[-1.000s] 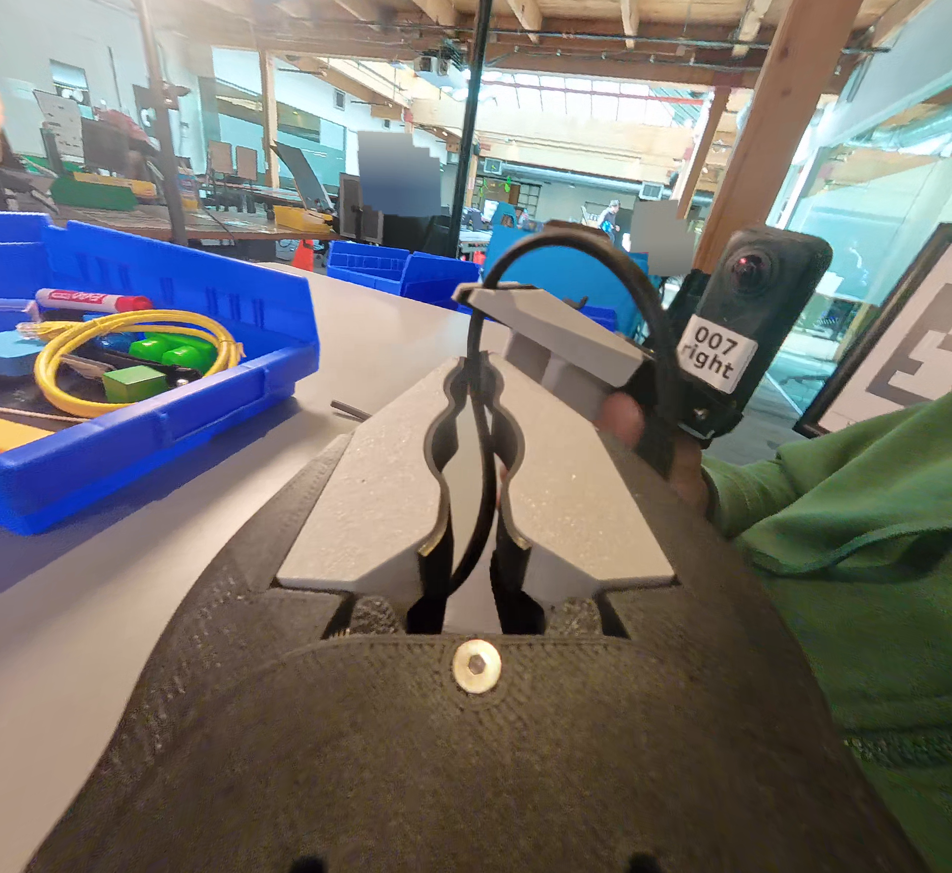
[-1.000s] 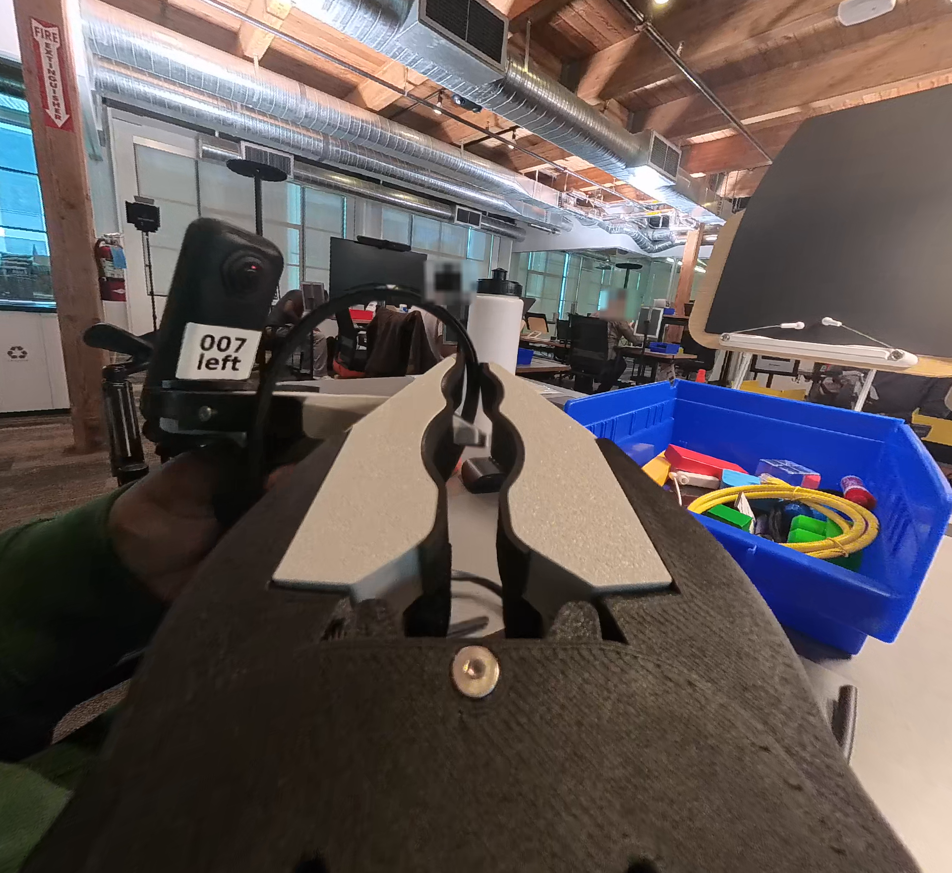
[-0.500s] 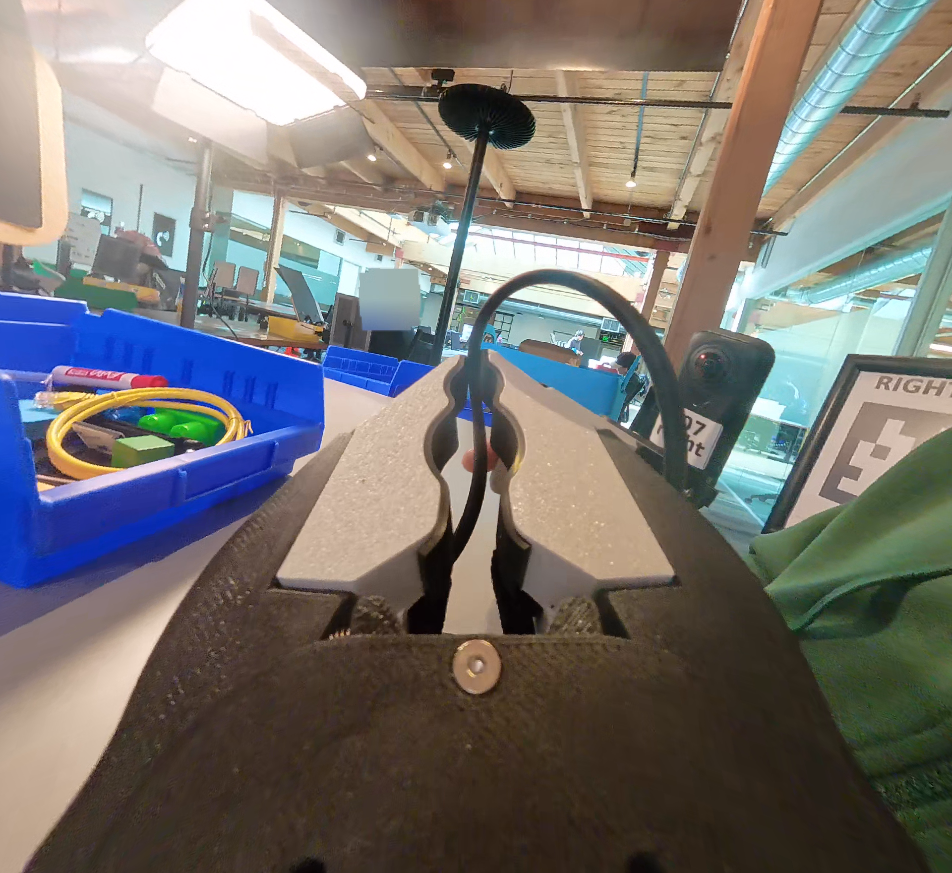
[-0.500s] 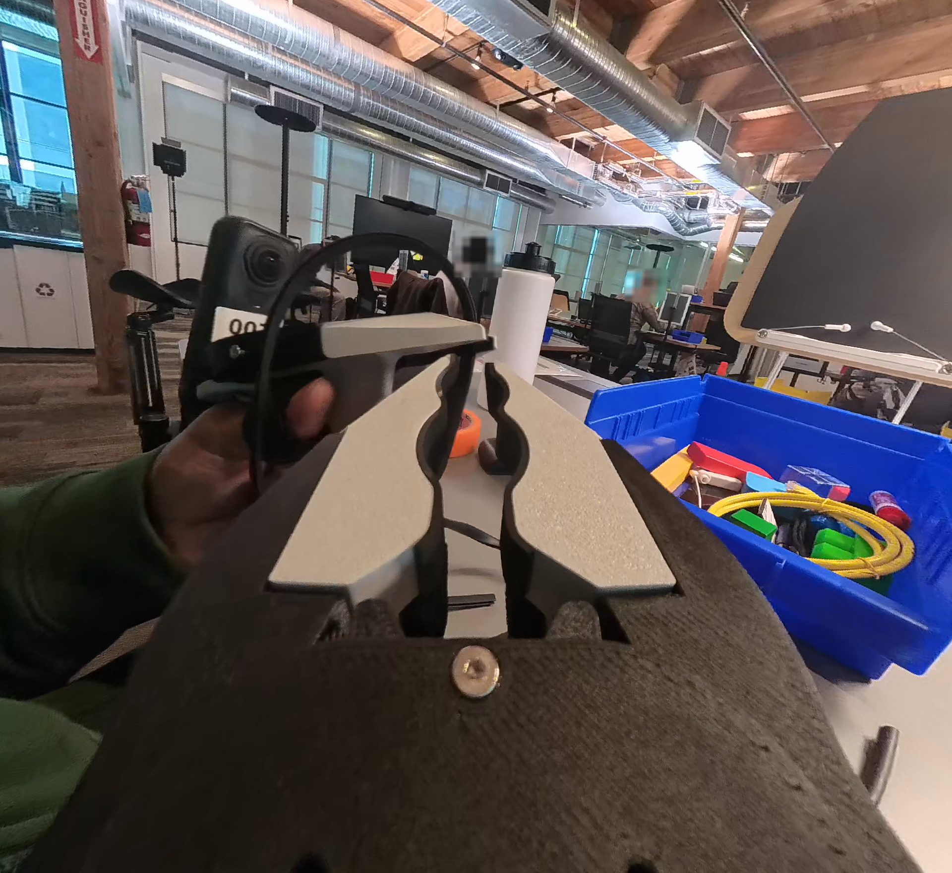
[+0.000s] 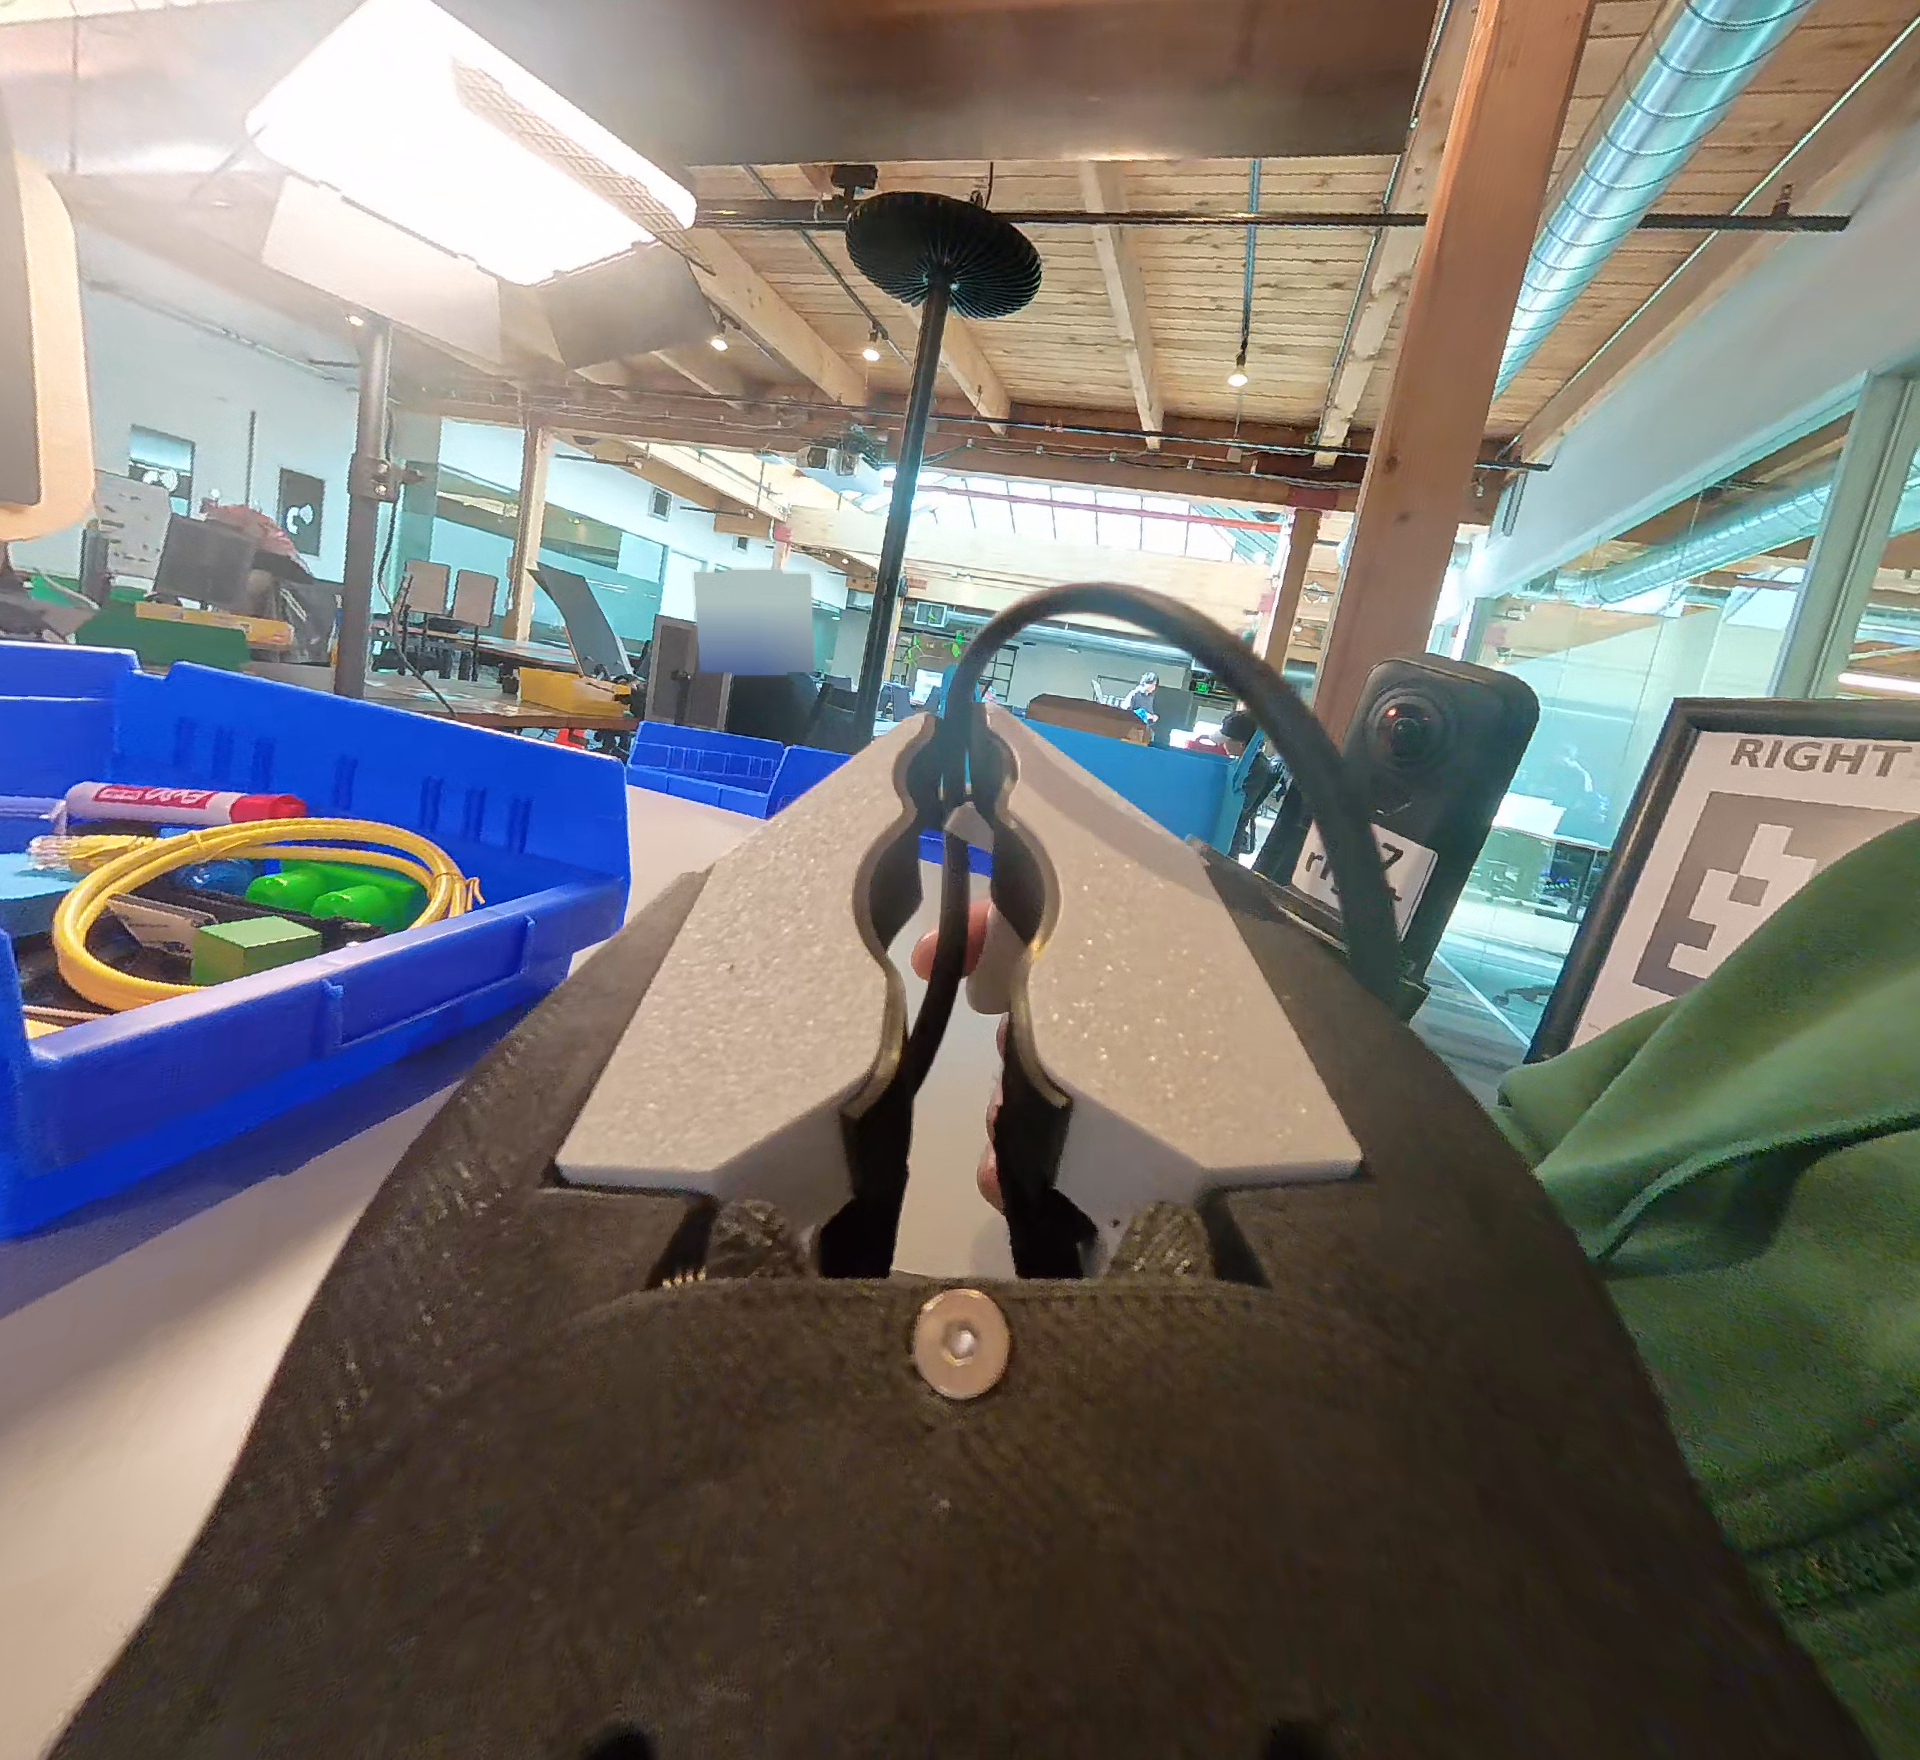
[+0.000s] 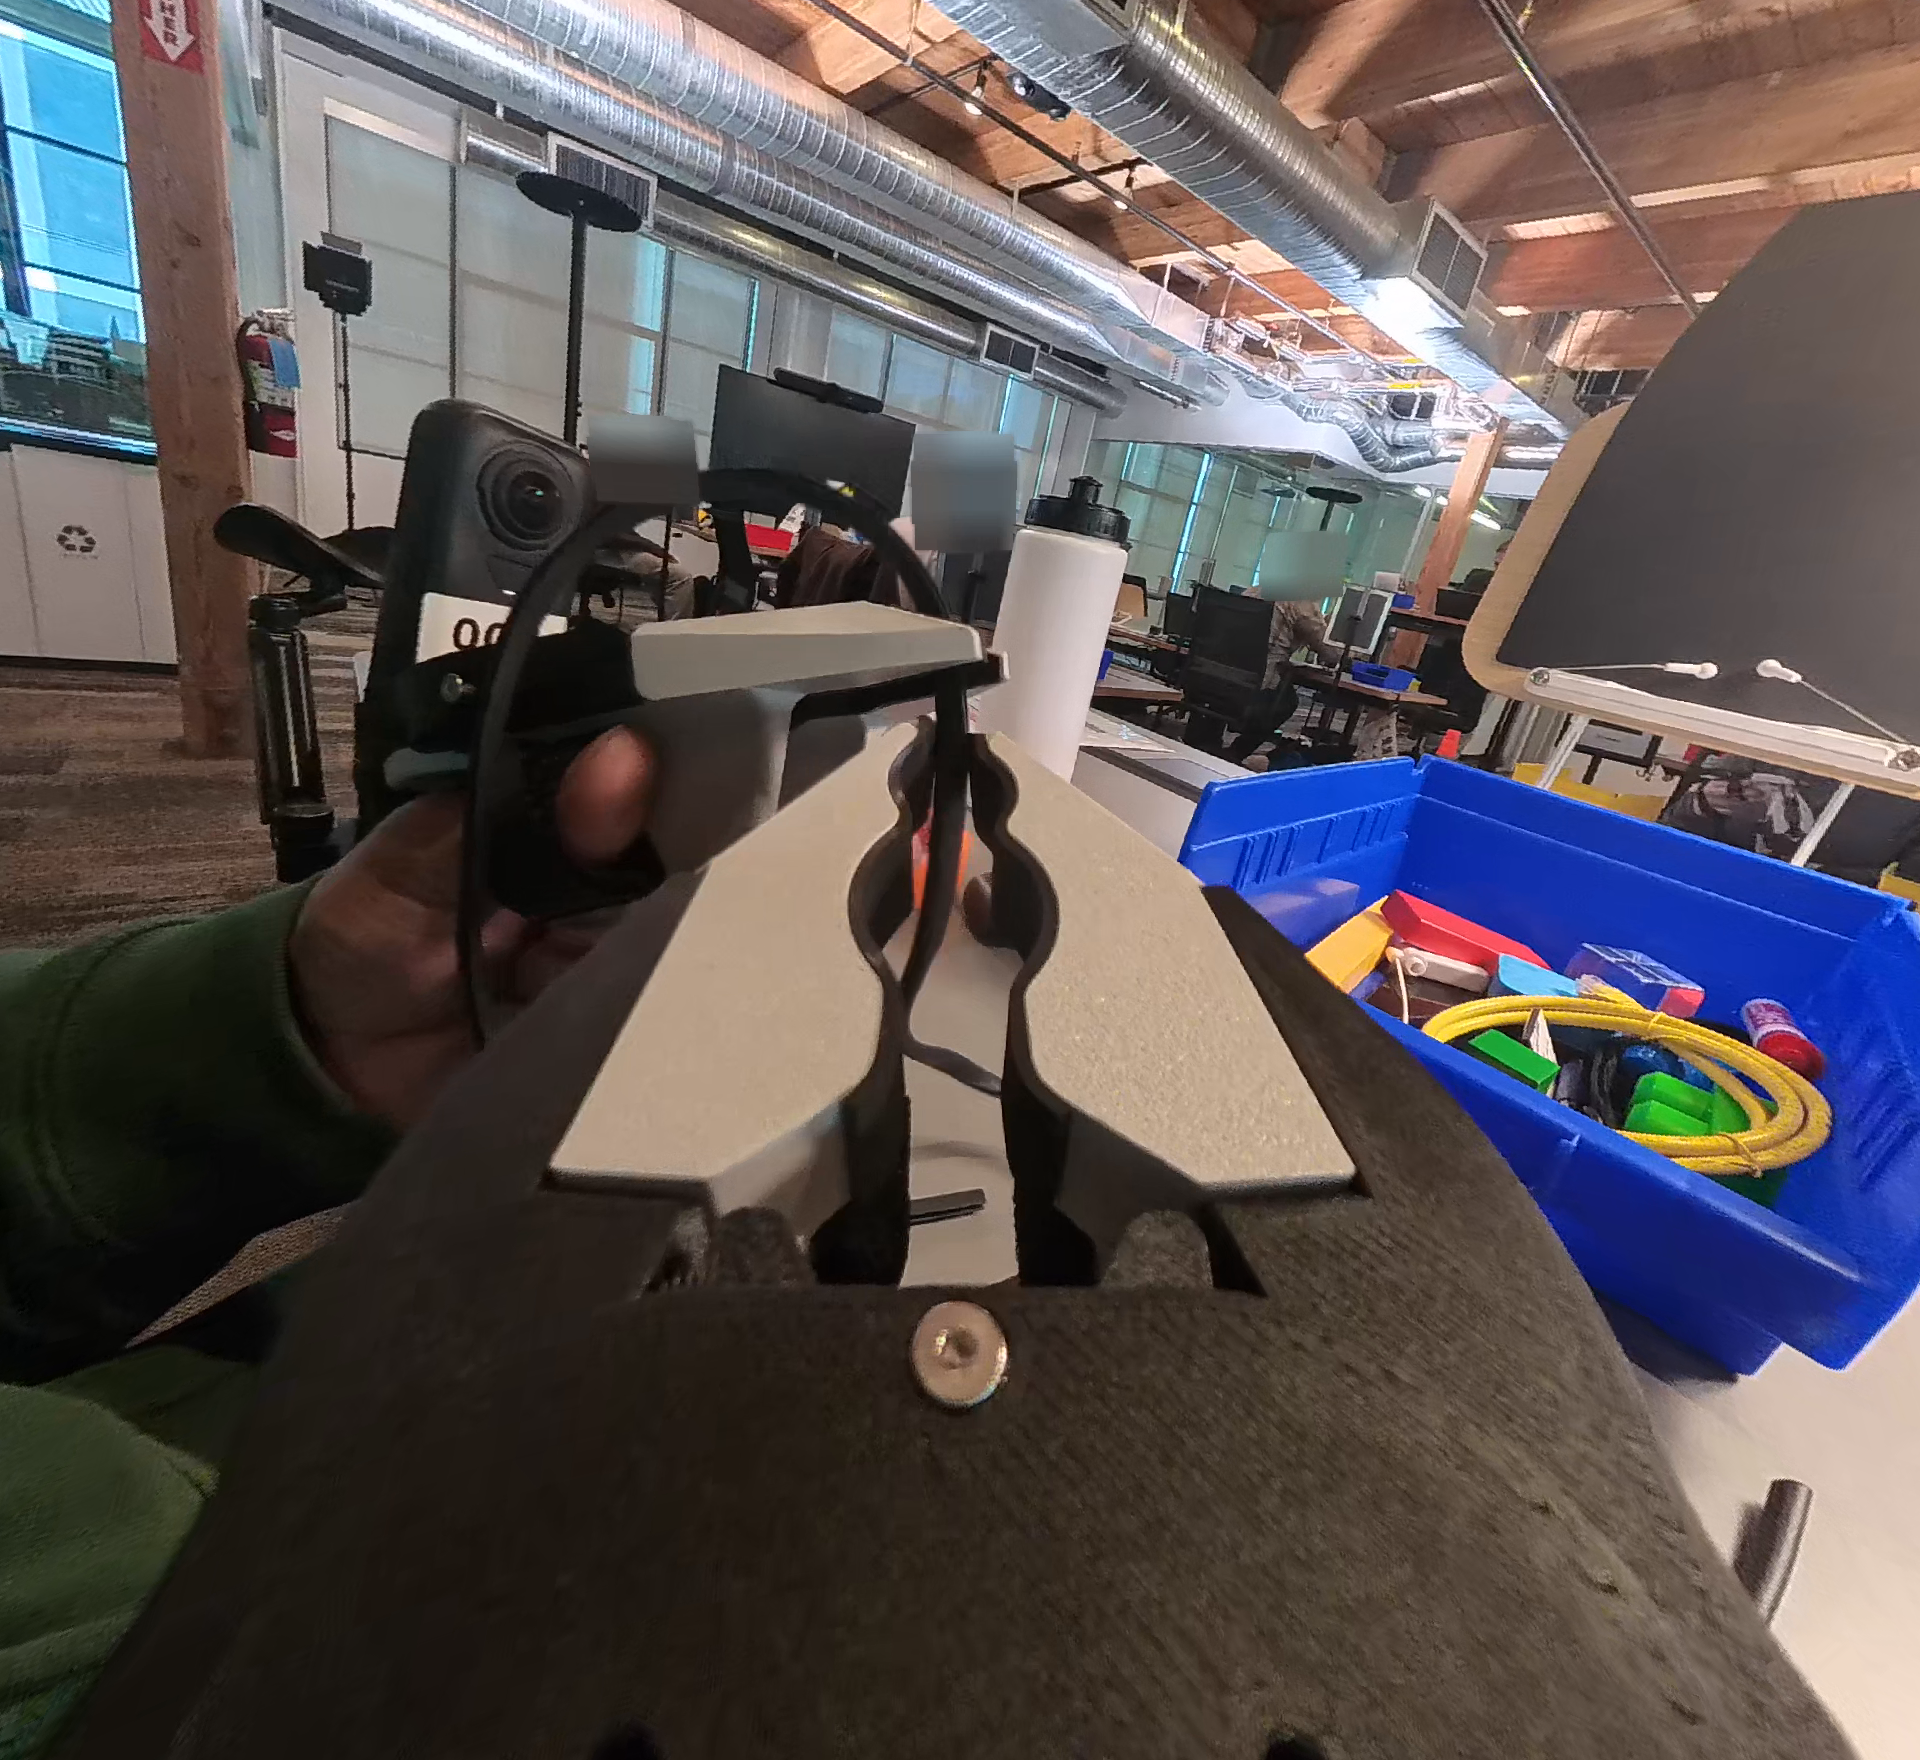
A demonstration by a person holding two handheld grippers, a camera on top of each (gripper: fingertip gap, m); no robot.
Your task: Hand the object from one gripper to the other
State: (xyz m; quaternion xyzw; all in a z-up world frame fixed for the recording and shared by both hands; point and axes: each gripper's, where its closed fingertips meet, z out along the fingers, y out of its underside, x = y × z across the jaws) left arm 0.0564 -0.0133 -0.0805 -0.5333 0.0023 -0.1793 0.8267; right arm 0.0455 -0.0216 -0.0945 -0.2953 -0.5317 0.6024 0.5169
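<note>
Two grippers, left [image 5: 961, 754] and right [image 6: 948, 754], frame centre, both clamped on one black cable loop [image 5: 1195, 661]; blue bin [image 6: 1662, 1222] lower right.

The right claw [image 6: 951, 754] pinches a black cable loop [image 6: 488, 754] (the left claw [image 6: 987, 666] grips it too) beside a blue bin [image 6: 1683, 1222].

The black cable loop [image 5: 1226, 661] runs down behind the left gripper [image 5: 961, 734], its lower part hidden.
</note>
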